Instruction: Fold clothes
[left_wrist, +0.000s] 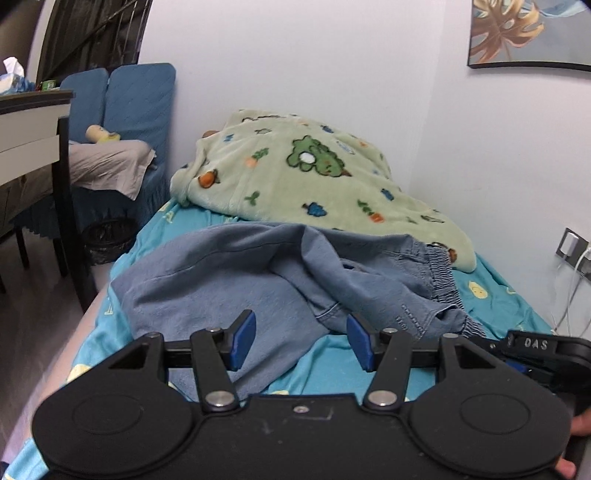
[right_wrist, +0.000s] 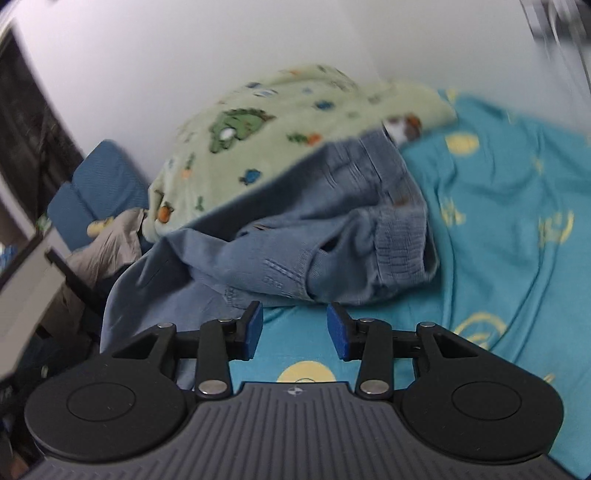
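Dark-framed desk (left_wrist: 33, 125) and blue padded chair (left_wrist: 136, 103) stand left of the bed. Crumpled blue denim trousers (left_wrist: 258, 280) lie on the turquoise patterned sheet (left_wrist: 498, 299), green fleece blanket (left_wrist: 303, 173) behind. Left gripper (left_wrist: 301, 341) and right gripper (right_wrist: 294, 329) hover released, grasping nothing.

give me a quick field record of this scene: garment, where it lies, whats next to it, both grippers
garment: blue denim pants, crumpled, unfolded, elastic waistband toward the right
surface: bed with teal sheet, yellow prints
beside garment: green cartoon fleece blanket, bunched behind the pants, its edge overlapping the waistband
left hand-held gripper: open, holding nothing, above the near pants edge
right hand-held gripper: open, holding nothing, over bare sheet just short of the pants
fold progress: not started
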